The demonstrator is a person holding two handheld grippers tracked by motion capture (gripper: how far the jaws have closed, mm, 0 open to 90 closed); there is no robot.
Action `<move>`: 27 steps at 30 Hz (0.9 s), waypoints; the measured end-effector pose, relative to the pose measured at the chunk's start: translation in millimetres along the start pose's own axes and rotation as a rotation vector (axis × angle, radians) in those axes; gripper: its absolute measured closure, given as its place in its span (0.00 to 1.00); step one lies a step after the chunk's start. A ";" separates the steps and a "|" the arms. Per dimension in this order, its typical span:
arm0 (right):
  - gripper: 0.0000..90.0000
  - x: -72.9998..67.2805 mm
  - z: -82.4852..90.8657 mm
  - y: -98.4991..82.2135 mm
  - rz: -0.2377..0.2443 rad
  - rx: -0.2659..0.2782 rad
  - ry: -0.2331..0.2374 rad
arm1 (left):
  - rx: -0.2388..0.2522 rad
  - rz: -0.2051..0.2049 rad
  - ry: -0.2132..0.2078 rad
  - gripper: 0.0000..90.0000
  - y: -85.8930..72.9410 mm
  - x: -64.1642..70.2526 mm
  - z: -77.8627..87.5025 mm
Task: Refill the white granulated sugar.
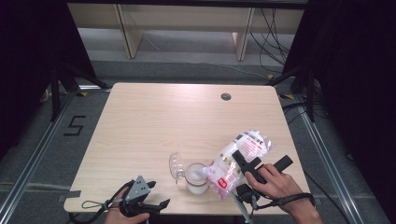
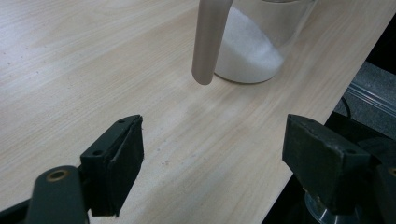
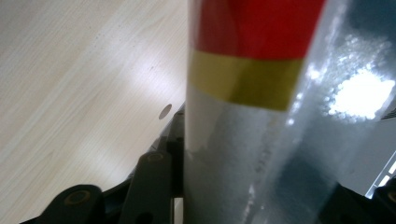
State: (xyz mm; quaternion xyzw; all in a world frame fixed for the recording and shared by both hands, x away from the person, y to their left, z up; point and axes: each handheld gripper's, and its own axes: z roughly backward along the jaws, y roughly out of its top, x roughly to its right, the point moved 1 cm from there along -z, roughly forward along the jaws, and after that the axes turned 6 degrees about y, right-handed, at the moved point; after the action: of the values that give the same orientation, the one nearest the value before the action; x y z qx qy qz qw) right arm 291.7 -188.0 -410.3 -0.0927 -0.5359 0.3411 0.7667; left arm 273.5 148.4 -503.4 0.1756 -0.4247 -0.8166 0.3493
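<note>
A clear bag of white granules [image 1: 233, 156] with a red and yellow label [image 3: 252, 51] is held tilted over the table's front right, its lower end next to the jar. My right gripper [image 1: 243, 162] is shut on the bag, with one black jaw lying across its top. The glass jar [image 1: 196, 178] holds white granules [image 2: 245, 51], and its hinged lid [image 1: 176, 165] is swung open to the left. A pale clasp [image 2: 209, 39] hangs in front of the jar. My left gripper [image 1: 158, 196] rests open at the front edge, left of the jar, with nothing between its jaws [image 2: 215, 158].
The light wooden table [image 1: 154, 121] has a round cable hole [image 1: 226, 96] near its far edge. The table's front edge [image 2: 299, 107] runs close beside the left gripper. Beyond the table are desk legs and cables on the floor.
</note>
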 end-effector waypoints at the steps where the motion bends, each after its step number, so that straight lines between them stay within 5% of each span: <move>1: 0.74 0.2 0.1 0.1 0.000 0.002 0.006 | -0.003 0.012 0.002 0.23 -0.3 0.5 -0.1; 14: 0.74 0.5 0.0 -0.3 -0.012 0.011 0.005 | -0.004 0.022 0.001 0.23 -0.4 1.2 0.2; 16: 0.75 3.4 -0.9 -1.8 0.049 0.016 -0.001 | -0.009 0.021 0.002 0.23 -0.3 0.9 0.4; 19: 0.75 0.9 0.2 -0.8 -0.008 0.005 0.024 | -0.001 -0.002 0.000 0.23 0.1 -0.2 0.2; 21: 0.75 0.4 0.4 -1.3 -0.023 0.012 0.022 | -0.011 0.021 0.003 0.23 -0.2 0.9 0.5; 27: 0.75 0.8 -1.1 -2.4 -0.004 0.019 0.026 | -0.004 0.024 0.001 0.23 -0.5 1.1 0.0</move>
State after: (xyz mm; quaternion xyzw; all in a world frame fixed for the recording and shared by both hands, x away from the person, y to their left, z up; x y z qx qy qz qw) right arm 293.8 -189.1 -409.0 -0.0886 -0.5229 0.3434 0.7751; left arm 272.5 147.8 -503.8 0.1700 -0.4249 -0.8132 0.3596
